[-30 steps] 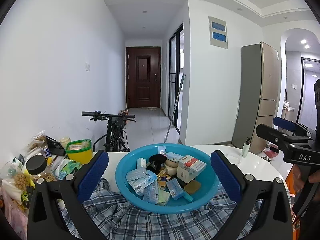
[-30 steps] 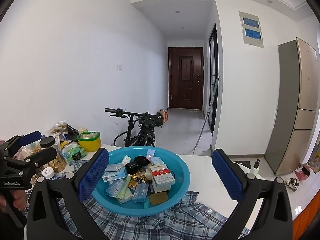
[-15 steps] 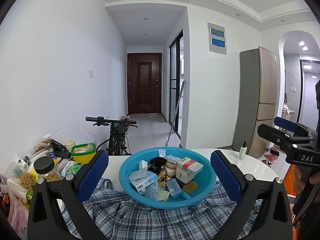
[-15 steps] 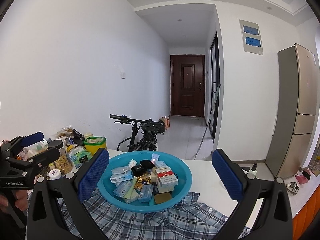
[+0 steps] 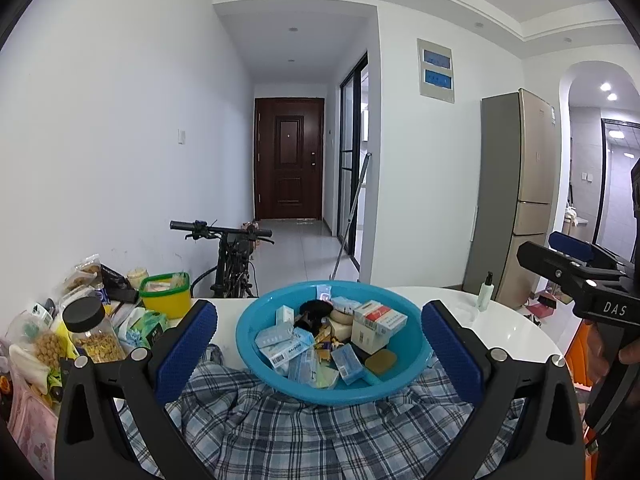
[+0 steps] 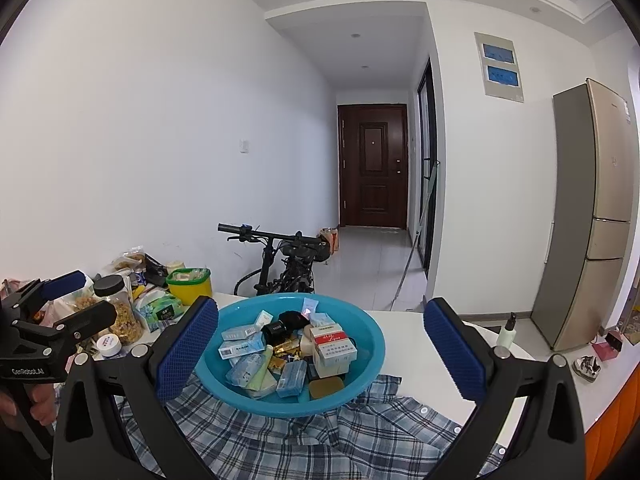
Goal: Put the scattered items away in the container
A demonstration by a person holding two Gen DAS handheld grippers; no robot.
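Observation:
A blue plastic basin [image 5: 256, 354] [image 6: 370, 354] sits on a plaid shirt [image 5: 304, 436] [image 6: 304, 440] on the white round table. It holds several small boxes, a red-and-white pack [image 5: 380, 318] [image 6: 334, 342], a black pouch [image 5: 316, 307] and a brown soap bar [image 5: 380, 361]. My left gripper [image 5: 320, 344] is open, its blue pads wide on either side of the basin, nothing between them. My right gripper [image 6: 320, 344] is open too and empty, also facing the basin. Each gripper shows at the edge of the other's view.
Snack bags, a black-lidded jar [image 5: 94, 330] [image 6: 120, 306] and a yellow tub [image 5: 166, 294] [image 6: 189, 285] crowd the table's left side. A small pump bottle [image 5: 485, 291] [image 6: 507, 330] stands at the right. A bicycle [image 5: 232, 256], a hallway and a fridge [image 6: 592, 216] lie beyond.
Both grippers have drawn back and up from the basin, which now looks smaller and lower in each view. Both stay open and empty.

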